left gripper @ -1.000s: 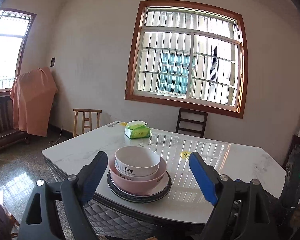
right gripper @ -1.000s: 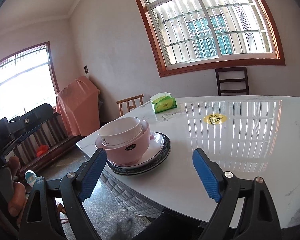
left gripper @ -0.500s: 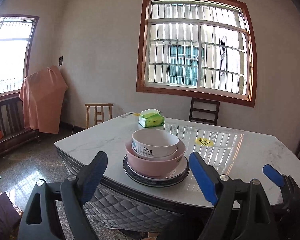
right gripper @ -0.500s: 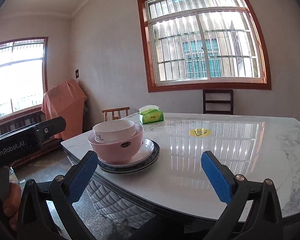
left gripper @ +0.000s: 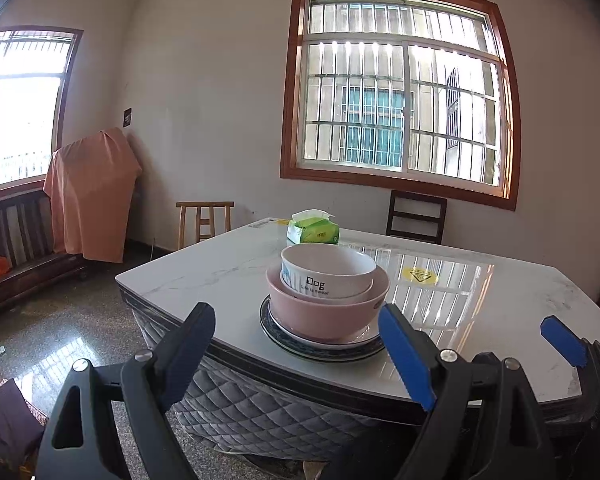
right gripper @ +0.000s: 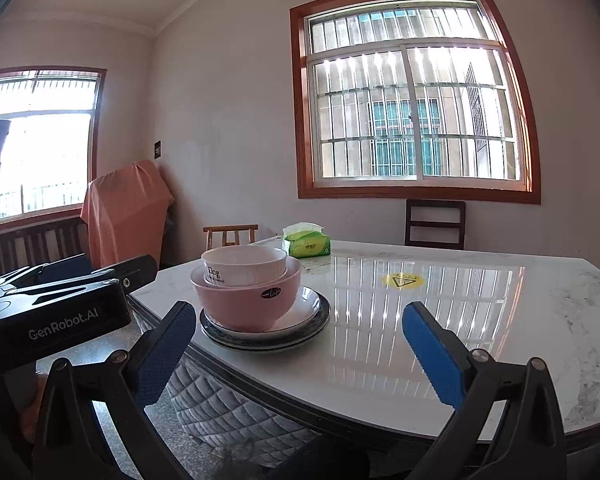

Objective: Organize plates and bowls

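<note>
A stack stands near the table's front edge: a white bowl (left gripper: 327, 274) marked "Dog" sits inside a pink bowl (left gripper: 324, 312), on a white plate (left gripper: 364, 336) over a dark-rimmed plate (left gripper: 324, 354). The stack also shows in the right wrist view, with the white bowl (right gripper: 244, 266), pink bowl (right gripper: 248, 300) and plates (right gripper: 300, 320). My left gripper (left gripper: 300, 348) is open and empty, just in front of the stack and off the table. My right gripper (right gripper: 296, 344) is open and empty, to the right of the stack at the table's edge.
The white marble table (left gripper: 480, 308) carries a green tissue pack (left gripper: 313, 232) at its far side and a yellow sticker (left gripper: 419, 276). A wooden stool (left gripper: 205, 220) and a dark chair (left gripper: 416, 220) stand behind it. An orange cloth-covered object (left gripper: 90, 192) stands at the left wall.
Both grippers have drawn back and lowered, so the stack looks nearer table level. The left gripper now points straight at the stack. Both stay open.
</note>
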The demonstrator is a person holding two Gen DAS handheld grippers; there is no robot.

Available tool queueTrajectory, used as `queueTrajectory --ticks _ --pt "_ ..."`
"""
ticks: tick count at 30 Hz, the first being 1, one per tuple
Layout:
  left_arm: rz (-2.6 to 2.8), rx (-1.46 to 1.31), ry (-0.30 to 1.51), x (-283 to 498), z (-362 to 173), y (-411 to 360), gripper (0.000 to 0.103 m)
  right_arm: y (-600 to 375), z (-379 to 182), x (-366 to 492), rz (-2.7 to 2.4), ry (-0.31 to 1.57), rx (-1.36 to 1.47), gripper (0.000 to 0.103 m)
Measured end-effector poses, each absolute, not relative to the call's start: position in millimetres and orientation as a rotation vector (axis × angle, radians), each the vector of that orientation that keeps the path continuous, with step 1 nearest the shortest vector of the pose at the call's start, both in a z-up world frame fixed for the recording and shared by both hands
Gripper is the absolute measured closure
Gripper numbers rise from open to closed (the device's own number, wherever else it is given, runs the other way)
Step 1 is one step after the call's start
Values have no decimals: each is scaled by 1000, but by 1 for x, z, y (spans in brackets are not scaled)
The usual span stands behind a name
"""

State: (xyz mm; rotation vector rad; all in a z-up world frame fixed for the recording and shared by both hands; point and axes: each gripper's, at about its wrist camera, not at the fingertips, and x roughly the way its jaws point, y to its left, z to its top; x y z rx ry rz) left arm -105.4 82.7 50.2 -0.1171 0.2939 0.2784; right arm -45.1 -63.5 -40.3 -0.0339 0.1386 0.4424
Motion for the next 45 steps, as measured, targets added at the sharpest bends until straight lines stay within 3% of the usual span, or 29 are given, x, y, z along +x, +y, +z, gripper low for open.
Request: queueTrajectory --ticks 45 --pt "326 -112 395 -87 34 89 17 -62 -47 -37 483 222 -26 0"
